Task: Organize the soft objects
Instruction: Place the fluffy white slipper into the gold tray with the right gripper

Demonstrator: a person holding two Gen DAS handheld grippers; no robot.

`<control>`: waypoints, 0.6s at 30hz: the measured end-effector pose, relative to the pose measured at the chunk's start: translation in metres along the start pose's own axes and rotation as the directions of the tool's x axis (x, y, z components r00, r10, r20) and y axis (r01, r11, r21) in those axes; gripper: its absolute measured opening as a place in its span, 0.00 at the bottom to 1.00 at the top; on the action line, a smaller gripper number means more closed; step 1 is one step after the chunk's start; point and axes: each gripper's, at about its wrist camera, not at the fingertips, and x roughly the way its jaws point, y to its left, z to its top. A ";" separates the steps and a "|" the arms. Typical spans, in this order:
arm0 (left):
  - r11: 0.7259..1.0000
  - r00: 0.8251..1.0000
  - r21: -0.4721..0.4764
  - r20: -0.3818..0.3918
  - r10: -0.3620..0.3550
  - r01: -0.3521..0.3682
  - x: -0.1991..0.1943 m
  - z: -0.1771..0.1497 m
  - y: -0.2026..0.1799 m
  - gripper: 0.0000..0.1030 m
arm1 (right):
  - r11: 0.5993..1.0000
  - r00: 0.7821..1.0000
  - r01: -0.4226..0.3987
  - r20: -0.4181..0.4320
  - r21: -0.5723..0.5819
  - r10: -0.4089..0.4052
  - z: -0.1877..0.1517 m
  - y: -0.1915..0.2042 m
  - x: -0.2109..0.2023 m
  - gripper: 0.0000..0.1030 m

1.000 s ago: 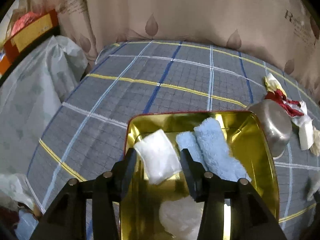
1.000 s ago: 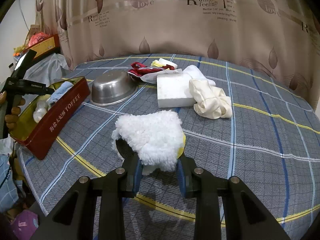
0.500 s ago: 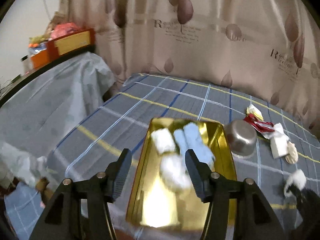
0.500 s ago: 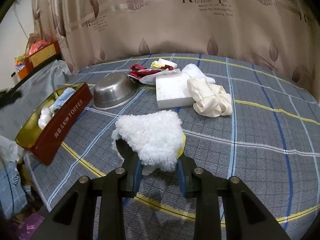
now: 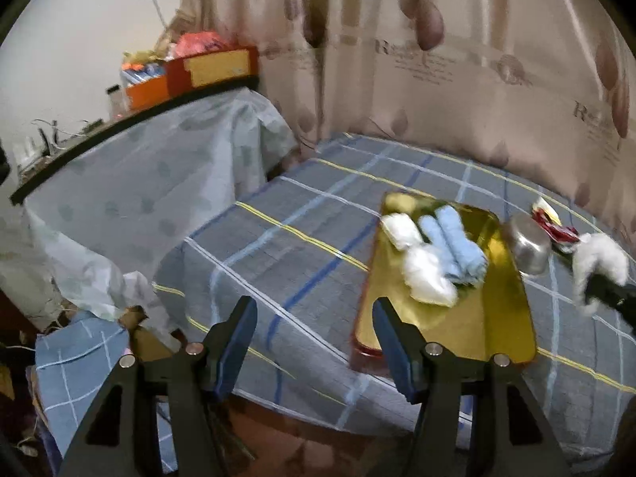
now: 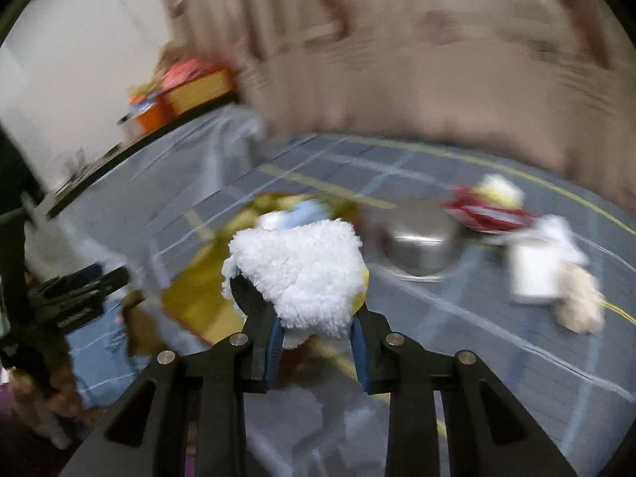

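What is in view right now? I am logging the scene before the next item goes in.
Tin: one, gold inside, on the checked bedspread.
Blue towels: two rolls, in the tin.
White soft items: two, in the tin.
Metal bowl: one, silver, beside the tin.
Red and yellow cloths: behind the bowl.
White block: one.
Cream cloth: one.
White fluffy item: one, held.
Right gripper: shut on it.
Left gripper: open, empty, jaws just widened.

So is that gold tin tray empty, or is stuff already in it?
Not empty. The gold tin tray holds a rolled light-blue towel and two white soft bundles, with bare gold floor at its near end.
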 end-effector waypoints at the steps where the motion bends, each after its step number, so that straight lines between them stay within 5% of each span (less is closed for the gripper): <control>1: 1.000 1.000 -0.011 0.009 0.009 -0.009 0.000 0.002 0.004 0.60 | 1.000 0.999 -0.022 -0.033 -0.017 0.021 0.003 0.011 0.012 0.26; 9: 0.996 0.999 -0.090 0.033 0.027 -0.024 0.000 0.012 0.030 0.60 | 0.993 0.965 -0.080 -0.257 -0.086 0.056 0.010 0.078 0.099 0.26; 18: 0.997 1.000 -0.070 -0.015 0.012 -0.013 0.011 0.012 0.030 0.60 | 0.991 0.932 -0.035 -0.362 -0.129 -0.014 0.015 0.093 0.163 0.26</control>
